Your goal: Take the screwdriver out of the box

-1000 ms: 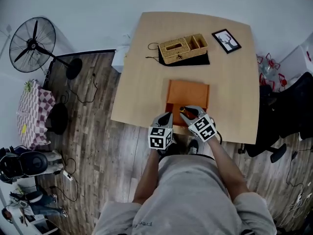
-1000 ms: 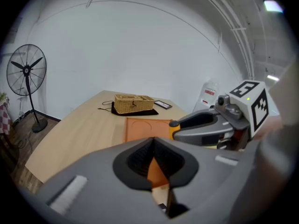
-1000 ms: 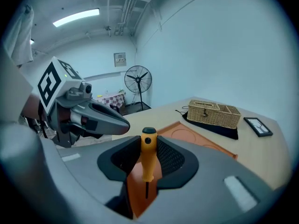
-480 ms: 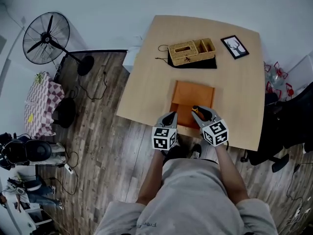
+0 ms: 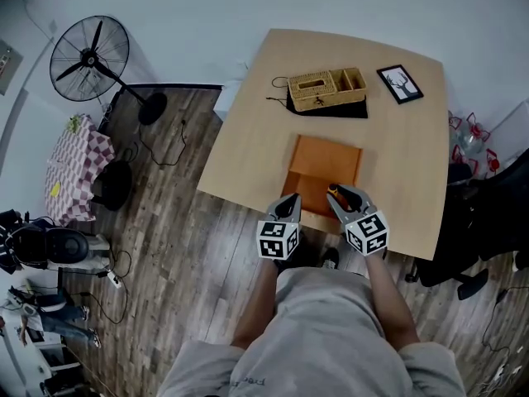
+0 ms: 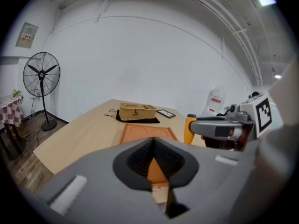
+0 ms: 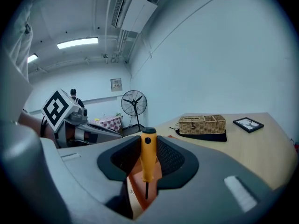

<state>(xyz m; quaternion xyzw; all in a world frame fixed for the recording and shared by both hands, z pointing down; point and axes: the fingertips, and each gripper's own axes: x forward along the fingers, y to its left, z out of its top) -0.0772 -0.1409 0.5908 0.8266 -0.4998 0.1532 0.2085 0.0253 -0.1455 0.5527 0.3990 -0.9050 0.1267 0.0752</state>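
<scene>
The orange box (image 5: 321, 162) lies flat on the wooden table (image 5: 248, 139), close to its near edge. My right gripper (image 5: 337, 193) hangs over the box's near end, shut on the screwdriver (image 7: 148, 155). The tool stands upright between the pads, orange handle up and thin dark shaft pointing down at the box (image 7: 138, 192). The left gripper view shows the same handle (image 6: 189, 129) sticking out of the right gripper (image 6: 219, 126). My left gripper (image 5: 288, 199) is just left of the box's near corner, jaws together and holding nothing; past its tips lies the box (image 6: 145, 132).
A wicker basket (image 5: 326, 88) on a black cloth stands at the table's far side, with a small picture frame (image 5: 400, 83) to its right. A standing fan (image 5: 89, 56) is on the floor at the left. A dark office chair (image 5: 488, 222) is on the right.
My right gripper has drawn back toward the table's near edge and risen a little, carrying the screwdriver. The left gripper has drawn back slightly too.
</scene>
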